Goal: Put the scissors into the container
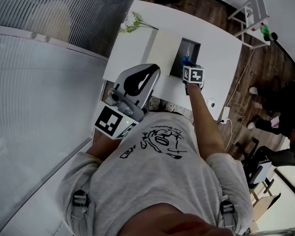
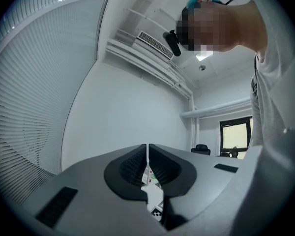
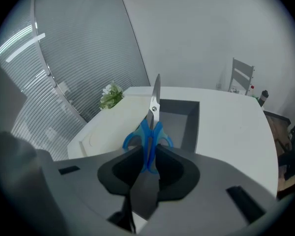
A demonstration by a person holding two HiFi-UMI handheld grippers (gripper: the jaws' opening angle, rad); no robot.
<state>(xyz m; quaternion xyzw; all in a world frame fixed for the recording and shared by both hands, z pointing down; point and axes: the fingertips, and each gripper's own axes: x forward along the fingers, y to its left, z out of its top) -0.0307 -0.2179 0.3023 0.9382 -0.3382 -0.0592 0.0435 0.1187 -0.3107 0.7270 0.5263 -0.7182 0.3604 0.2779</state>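
- Left gripper (image 1: 140,82): parked level in front of my operator's chest, well back from the table (image 1: 221,41). Jaws are pressed together with nothing between them. I read it as held out of the way, since this looks like a one-handed job.
- Flowers (image 1: 132,22): at the table's far left corner, well apart from the work area and not in the path.
- Cream panel (image 1: 161,48): lies flat, just left of the container and touching or nearly touching it. It might be the lid or a tray; I can't tell from these angles.
- Container (image 3: 189,114): a dark grey open-top box in the middle of the table. The inside looks empty, though the near part of the floor is hidden behind the scissors, so I'm not certain.
- Scissors (image 3: 150,124): not in the box yet. The blue handles are clamped and the closed blades point straight out ahead, lined up over the container's left side.
- Right gripper (image 3: 148,156): jaws closed on the scissor handles, gap only as wide as the handles, grip looks square. It is angled down toward the box from the near edge of the table. Gripping the handles keeps the blades leading, so the tip goes in first.
- Judgement: transport is nearly done. Next is to bring the tip inside the walls and then release. The risk is the blade catching the left rim or the cream panel.
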